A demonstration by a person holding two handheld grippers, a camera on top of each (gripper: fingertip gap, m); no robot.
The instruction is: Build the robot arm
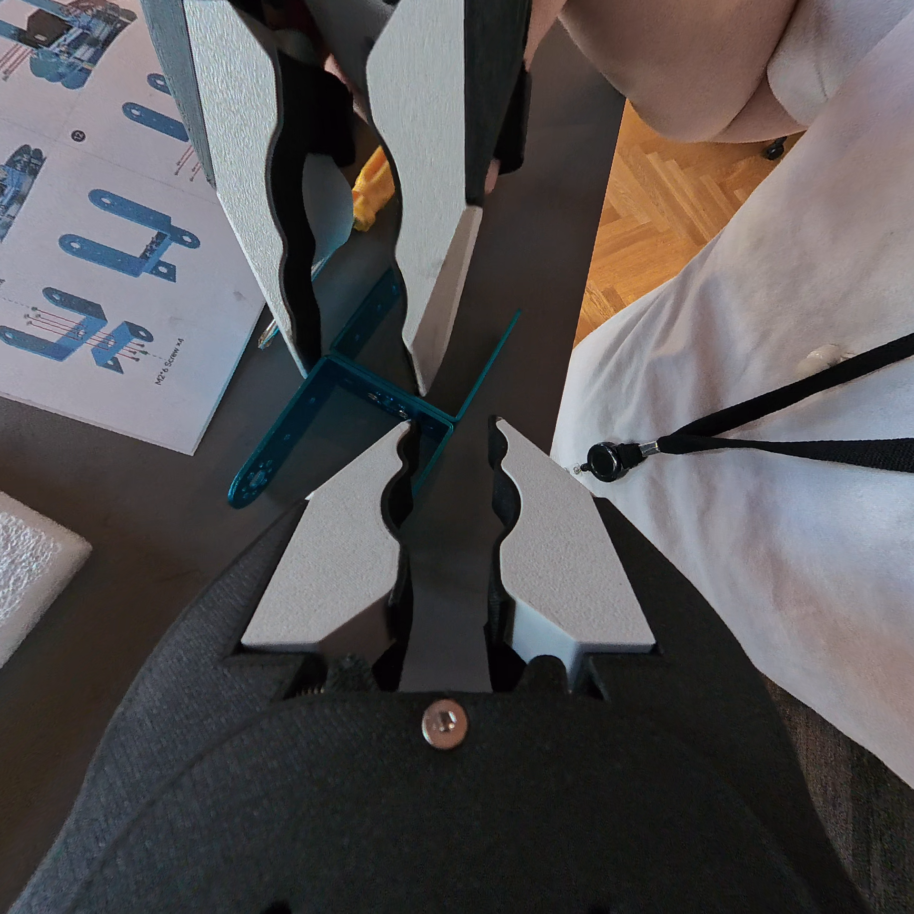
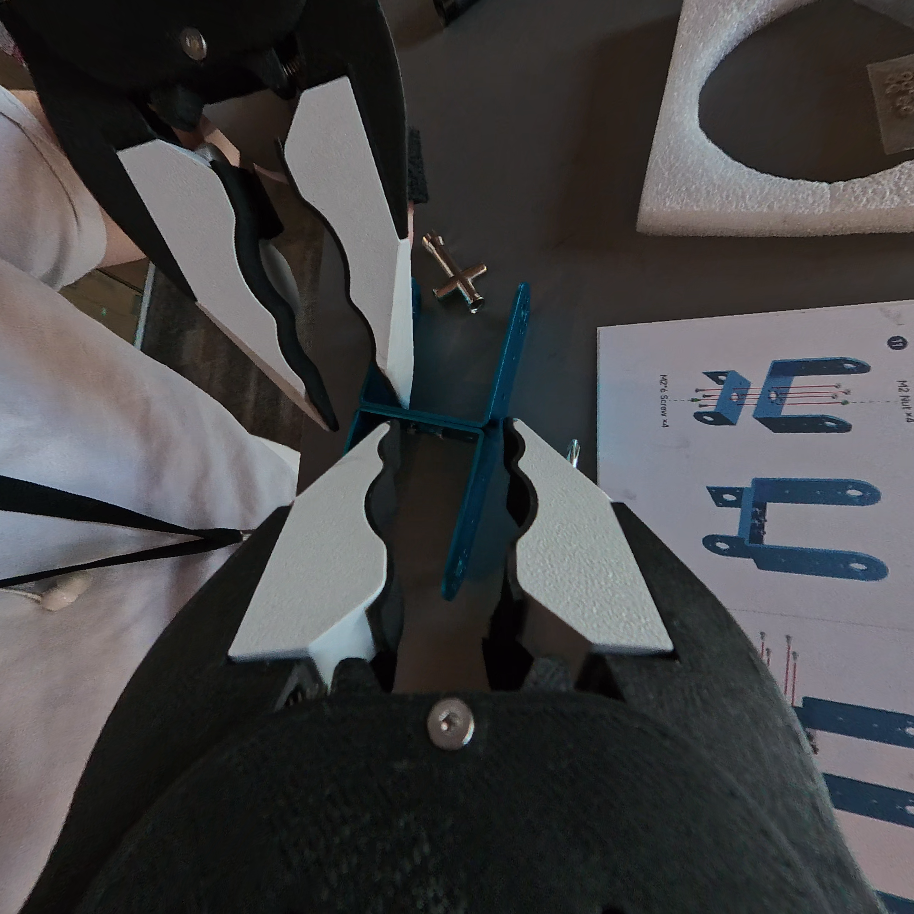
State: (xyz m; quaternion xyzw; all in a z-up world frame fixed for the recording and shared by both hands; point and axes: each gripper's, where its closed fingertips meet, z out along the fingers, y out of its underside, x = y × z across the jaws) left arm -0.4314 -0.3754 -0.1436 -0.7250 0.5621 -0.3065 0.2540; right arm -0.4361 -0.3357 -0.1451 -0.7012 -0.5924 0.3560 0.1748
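Observation:
Two blue metal U-brackets, joined back to back (image 1: 257, 477), stand on the dark grey table (image 1: 123, 494) between my two grippers, which face each other. My left gripper (image 1: 452, 423) is open. One bracket arm lies against the inner pad of its left finger, and the other finger is clear of it. My right gripper (image 2: 447, 423) is open around an arm on the brackets' other side (image 2: 475, 519), which touches its right finger pad. Each gripper also shows in the other's view: the right in the left wrist view (image 1: 365, 380), the left in the right wrist view (image 2: 367, 414).
A printed instruction sheet (image 1: 99, 247) (image 2: 742, 494) lies beside the brackets. A yellow-handled screwdriver (image 1: 371, 193) lies behind the right gripper's fingers. A small metal cross wrench (image 2: 455, 274) and a white foam block (image 2: 742, 188) lie farther off. A person in a white shirt (image 1: 742, 544) sits at the table edge above a wooden floor (image 1: 658, 198). It is some 12 cm from my right tips to the white foam block (image 2: 742, 188).

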